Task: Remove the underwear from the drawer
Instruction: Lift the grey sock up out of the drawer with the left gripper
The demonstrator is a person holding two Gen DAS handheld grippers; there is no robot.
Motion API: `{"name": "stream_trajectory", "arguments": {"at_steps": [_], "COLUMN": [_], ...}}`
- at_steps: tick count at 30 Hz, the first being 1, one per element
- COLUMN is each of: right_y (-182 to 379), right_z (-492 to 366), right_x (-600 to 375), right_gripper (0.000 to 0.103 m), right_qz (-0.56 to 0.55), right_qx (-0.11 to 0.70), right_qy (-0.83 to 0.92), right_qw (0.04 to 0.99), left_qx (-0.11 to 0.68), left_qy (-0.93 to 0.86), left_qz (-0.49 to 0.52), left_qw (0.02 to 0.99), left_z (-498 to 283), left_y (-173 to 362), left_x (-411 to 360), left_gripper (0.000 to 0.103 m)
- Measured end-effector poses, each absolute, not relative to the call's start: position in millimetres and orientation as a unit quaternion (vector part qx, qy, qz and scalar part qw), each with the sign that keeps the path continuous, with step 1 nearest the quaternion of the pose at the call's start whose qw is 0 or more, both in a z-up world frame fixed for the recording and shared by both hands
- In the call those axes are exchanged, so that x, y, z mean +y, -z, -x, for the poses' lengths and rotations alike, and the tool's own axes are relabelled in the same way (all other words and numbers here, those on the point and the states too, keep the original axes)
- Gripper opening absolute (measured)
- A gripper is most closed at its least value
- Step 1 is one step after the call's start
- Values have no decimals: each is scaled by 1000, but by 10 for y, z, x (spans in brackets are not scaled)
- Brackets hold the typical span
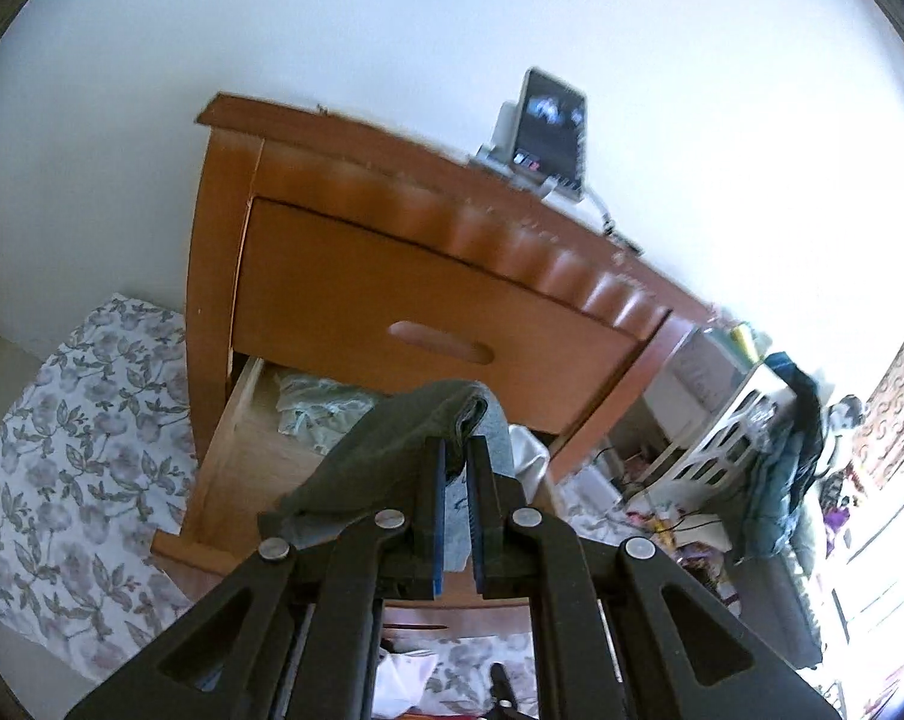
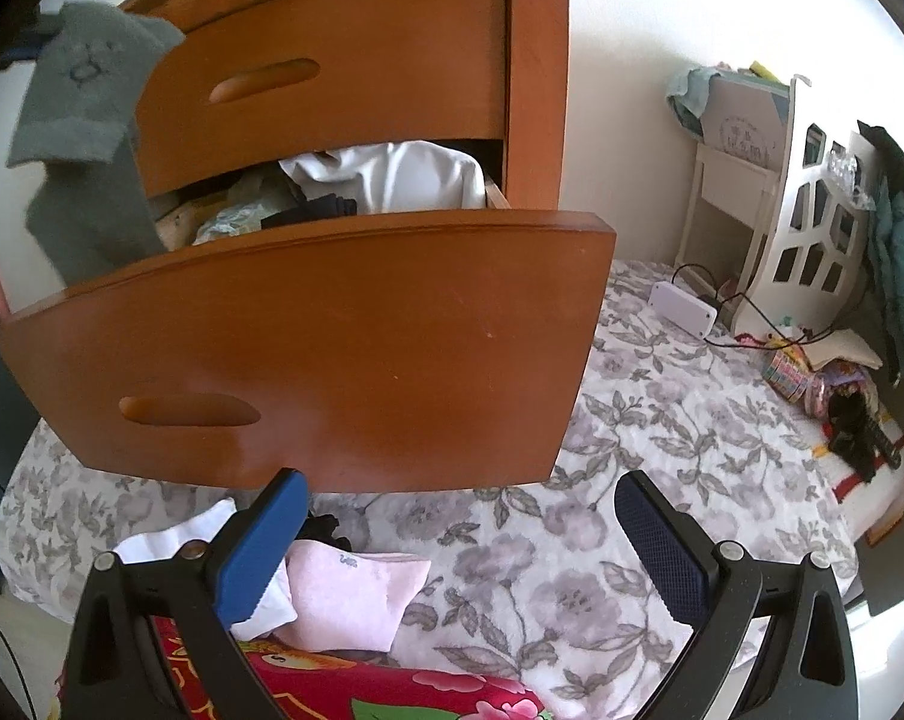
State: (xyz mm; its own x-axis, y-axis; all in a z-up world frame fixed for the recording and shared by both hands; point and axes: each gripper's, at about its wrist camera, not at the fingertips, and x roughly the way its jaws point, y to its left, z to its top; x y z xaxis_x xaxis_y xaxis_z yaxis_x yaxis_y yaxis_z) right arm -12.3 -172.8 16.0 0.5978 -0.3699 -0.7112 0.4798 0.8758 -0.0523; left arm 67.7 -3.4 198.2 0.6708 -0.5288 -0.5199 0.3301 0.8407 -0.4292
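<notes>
A grey-green piece of underwear is pinched between the blue pads of my left gripper, which is shut on it above the open lower drawer of the wooden dresser. From the right wrist view the same garment hangs at the upper left, beside the drawer. The pulled-out drawer front fills the middle, with white cloth and dark folded pieces behind it. My right gripper is open and holds nothing, low in front of the drawer, above a pink garment and a white one.
A floral sheet covers the surface below the dresser. A white openwork shelf, a power strip with cables, a teal jacket and toys lie to the right. A tablet stands on the dresser. Red patterned cloth lies nearest.
</notes>
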Motion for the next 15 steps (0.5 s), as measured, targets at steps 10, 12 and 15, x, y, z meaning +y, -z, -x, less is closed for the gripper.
{"name": "stream_trajectory", "arguments": {"at_steps": [10, 12, 15], "right_y": [-225, -233, -247], "right_z": [128, 133, 142], "right_x": [-1605, -1591, -1564], "right_gripper": [103, 103, 103], "right_qz": [-37, -32, -26], "right_qx": [366, 364, 360], "right_qy": [244, 245, 246], "right_qw": [897, 898, 899], "left_qx": [274, 266, 254], "left_qy": [268, 274, 282], "left_qz": [176, 175, 178], "left_qw": [907, 907, 908], "left_z": [-142, -57, 62], "left_y": [-2244, -2302, -2386], "left_x": [129, 143, 179], "left_gripper": [6, 6, 6]}}
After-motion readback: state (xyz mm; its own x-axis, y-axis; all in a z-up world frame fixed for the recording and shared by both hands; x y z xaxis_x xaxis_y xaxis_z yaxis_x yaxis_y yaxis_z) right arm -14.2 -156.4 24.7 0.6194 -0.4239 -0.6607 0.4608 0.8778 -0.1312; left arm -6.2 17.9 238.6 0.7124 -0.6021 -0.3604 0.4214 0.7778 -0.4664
